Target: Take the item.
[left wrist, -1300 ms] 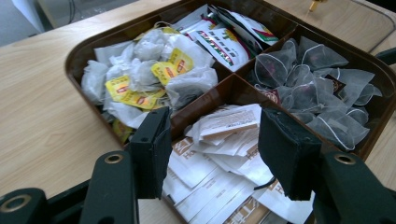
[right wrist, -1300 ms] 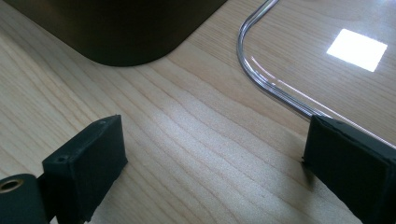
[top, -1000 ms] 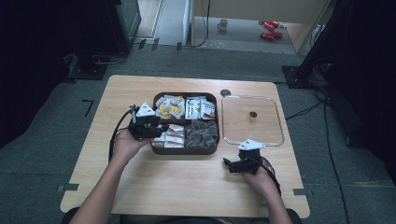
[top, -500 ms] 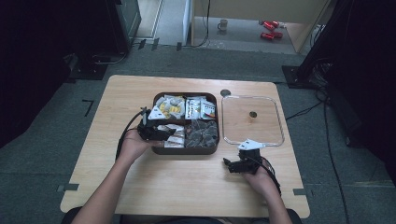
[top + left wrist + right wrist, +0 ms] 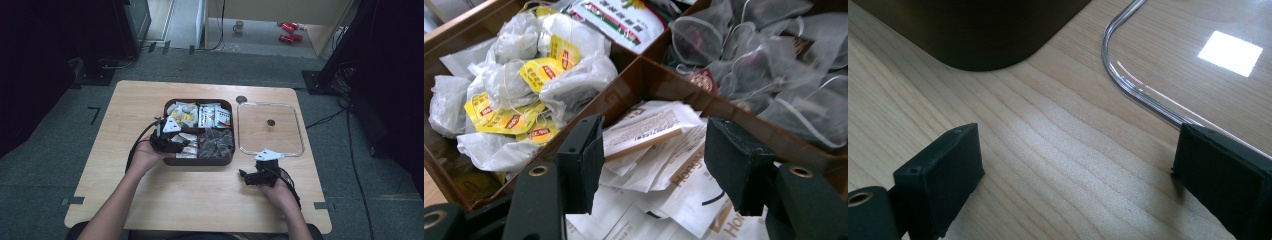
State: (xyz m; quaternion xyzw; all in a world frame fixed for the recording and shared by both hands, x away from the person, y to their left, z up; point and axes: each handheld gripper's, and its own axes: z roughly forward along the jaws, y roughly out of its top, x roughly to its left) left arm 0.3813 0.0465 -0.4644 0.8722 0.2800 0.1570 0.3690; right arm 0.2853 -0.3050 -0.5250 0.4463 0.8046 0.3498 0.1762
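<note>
Jaws of my left gripper (image 5: 654, 165), wide apart and empty, have moved from the box's (image 5: 199, 161) left edge to over its white sachets (image 5: 659, 150), so I judge a pick is near.

Centre of the high view: divided box (image 5: 170, 161) on the table (image 5: 135, 190), clear lid (image 5: 296, 150) flat just right of it. Tagged tea bags (image 5: 181, 114) upper left inside, sachets (image 5: 214, 115) upper right, paper packets (image 5: 190, 150) lower left, mesh bags (image 5: 217, 143) lower right. Left gripper (image 5: 168, 144) over the lower-left compartment; right gripper (image 5: 250, 176) below the lid's lower-left corner.
</note>
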